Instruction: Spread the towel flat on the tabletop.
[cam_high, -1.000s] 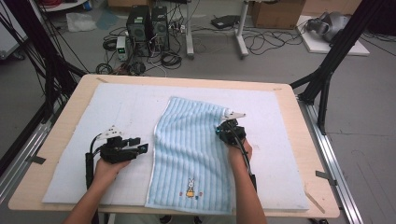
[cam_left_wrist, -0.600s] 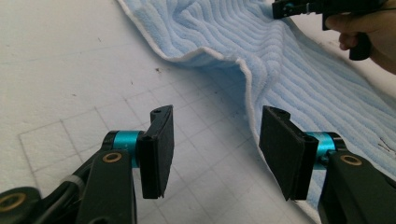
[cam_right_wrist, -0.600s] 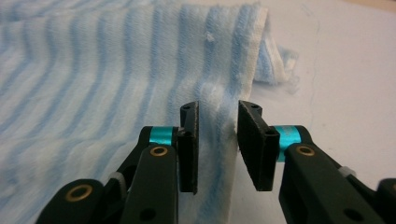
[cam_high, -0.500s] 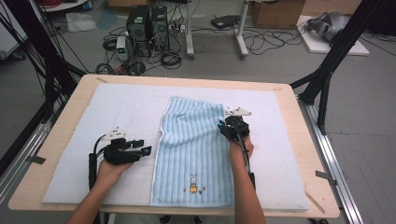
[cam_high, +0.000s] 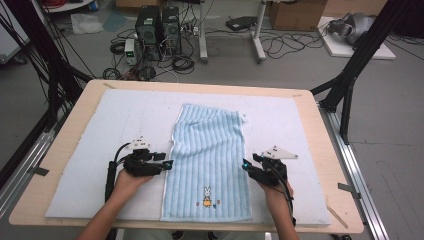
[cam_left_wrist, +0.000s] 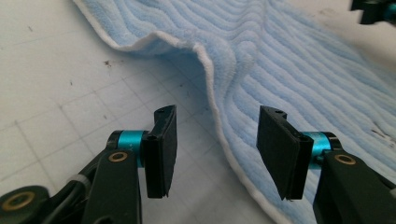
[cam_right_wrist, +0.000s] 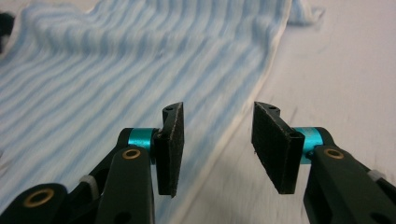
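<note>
Fingers first: left gripper (cam_left_wrist: 212, 149) has its fingers (cam_left_wrist: 161, 149) spread, with the white-hemmed left edge of the towel (cam_left_wrist: 299, 60) running up between them. Pads aren't pressing on it. Right gripper (cam_right_wrist: 215, 147) also has its fingers (cam_right_wrist: 170, 147) spread; they've just been opening, and the towel's right hem passes through the gap on the mat, not pinched.

In the high view the left gripper (cam_high: 150, 165) sits at the towel's (cam_high: 210, 150) left edge and the right gripper (cam_high: 257, 170) at its right edge, both about level with each other in the near half. Towel is a blue ribbed strip lying lengthwise down the middle of the white mat (cam_high: 75, 175) on the tabletop (cam_high: 320, 125), rabbit print (cam_high: 206, 194) at the near end. Mostly flat, but I see a raised wrinkle in the left hem just ahead of my left fingers.

My read: I'm between grasps, lining both grippers up on the side hems for a two-handed pinch, likely to fold or straighten.

Next move, as I judge it: ease both sets of fingers down so the lower pad slides under the hem, then close on both sides together. Risk is nipping the mat with the towel, or catching only the wrinkle on the left so the pull goes uneven.
</note>
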